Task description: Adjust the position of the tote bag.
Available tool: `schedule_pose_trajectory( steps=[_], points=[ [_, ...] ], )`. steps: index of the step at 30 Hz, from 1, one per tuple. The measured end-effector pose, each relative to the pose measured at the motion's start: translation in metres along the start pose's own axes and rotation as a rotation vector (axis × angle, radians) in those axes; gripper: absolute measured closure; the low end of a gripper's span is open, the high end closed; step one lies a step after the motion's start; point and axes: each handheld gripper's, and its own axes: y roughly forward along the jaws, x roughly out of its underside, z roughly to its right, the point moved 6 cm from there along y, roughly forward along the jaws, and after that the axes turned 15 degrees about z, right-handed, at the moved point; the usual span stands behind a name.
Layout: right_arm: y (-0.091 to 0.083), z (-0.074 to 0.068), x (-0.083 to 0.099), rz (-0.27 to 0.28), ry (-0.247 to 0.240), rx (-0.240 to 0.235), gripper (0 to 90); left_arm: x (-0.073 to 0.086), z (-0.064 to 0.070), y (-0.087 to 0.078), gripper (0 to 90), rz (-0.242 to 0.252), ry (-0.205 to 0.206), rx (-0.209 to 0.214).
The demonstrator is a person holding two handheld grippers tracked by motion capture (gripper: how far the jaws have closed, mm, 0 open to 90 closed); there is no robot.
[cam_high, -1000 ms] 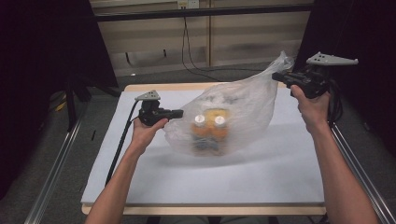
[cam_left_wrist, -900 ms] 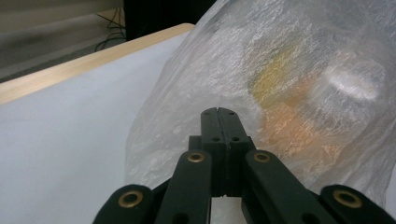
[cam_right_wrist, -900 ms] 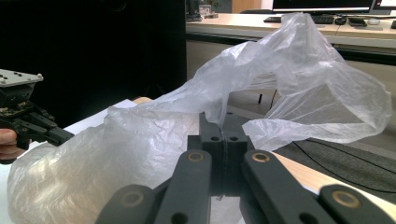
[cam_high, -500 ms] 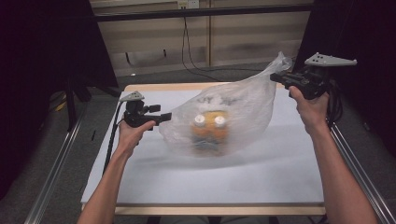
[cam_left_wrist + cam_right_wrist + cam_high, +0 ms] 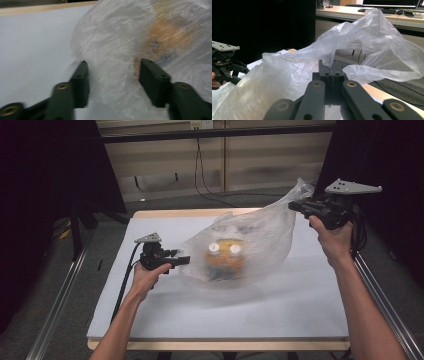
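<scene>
The right tongs (image 5: 331, 71) are clamped on a fold of the thin plastic bag (image 5: 250, 237), holding its mouth raised over the far right of the counter (image 5: 300, 310). The left tongs (image 5: 111, 75) stand wide, their jaws either side of the bag's crinkled left flank. The film looks soft, light and slippery, so gathered folds are the place to grip. Orange items with white caps (image 5: 223, 257) weigh its belly on the counter. Both forearms reach forward, the right hand lifted.

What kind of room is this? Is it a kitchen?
Probably not a kitchen; more likely a lab or office workroom. A covered table stands between dark curtains, and a desk with a keyboard sits behind.
</scene>
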Motion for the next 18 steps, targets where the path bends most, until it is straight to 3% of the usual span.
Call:
schedule_pose_trajectory(
  steps=[3,6,12,14,18],
  points=[
    [0.000,0.001,0.000,0.000,0.004,0.001,90.0,-0.005,0.001,-0.001,72.2,0.029,0.011,-0.002],
    [0.000,0.002,0.001,0.002,0.011,-0.001,90.0,-0.018,0.004,-0.012,84.7,0.077,0.044,-0.017],
    [-0.002,0.000,-0.004,0.023,0.012,-0.008,90.0,-0.043,0.020,-0.034,85.8,0.144,0.106,-0.018],
    [-0.003,-0.002,-0.006,0.040,0.024,-0.015,90.0,-0.048,0.027,-0.040,86.3,0.147,0.143,-0.012],
    [-0.007,-0.010,-0.006,0.054,0.024,-0.031,90.0,-0.055,0.036,-0.048,87.2,0.170,0.169,-0.010]
  ],
)
